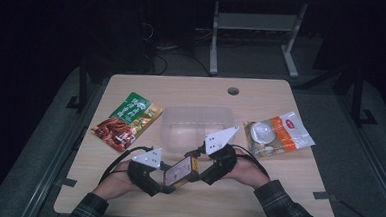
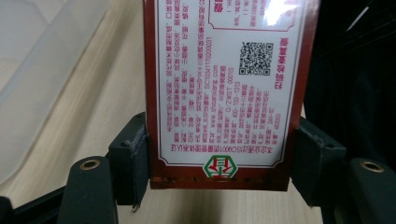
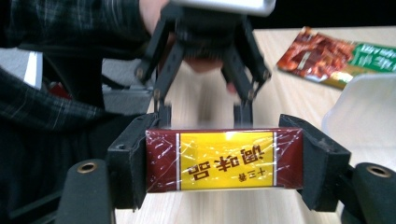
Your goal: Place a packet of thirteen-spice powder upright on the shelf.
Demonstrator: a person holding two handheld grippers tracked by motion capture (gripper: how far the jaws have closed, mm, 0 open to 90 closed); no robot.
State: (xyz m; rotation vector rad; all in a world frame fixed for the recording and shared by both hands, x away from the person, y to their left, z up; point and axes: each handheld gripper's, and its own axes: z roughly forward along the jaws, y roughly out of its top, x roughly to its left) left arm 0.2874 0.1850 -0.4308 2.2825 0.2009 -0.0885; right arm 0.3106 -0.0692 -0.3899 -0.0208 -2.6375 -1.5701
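I hold the box point(image 1: 180, 172) with both: left hand-held gripper point(image 2: 219, 154) squeezes one end, right hand-held gripper point(image 3: 224, 161) the other; its long side runs between them.

The high view looks forward and down from above the person's side of the table point(image 1: 261, 97), taking in its whole top. Each gripper view sits close behind its own jaws, looking along them at the red box point(image 2: 224, 93) between them. The left gripper point(image 1: 166, 186) and right gripper point(image 1: 196, 165) face each other, so the right gripper view sees the left one just beyond the box.
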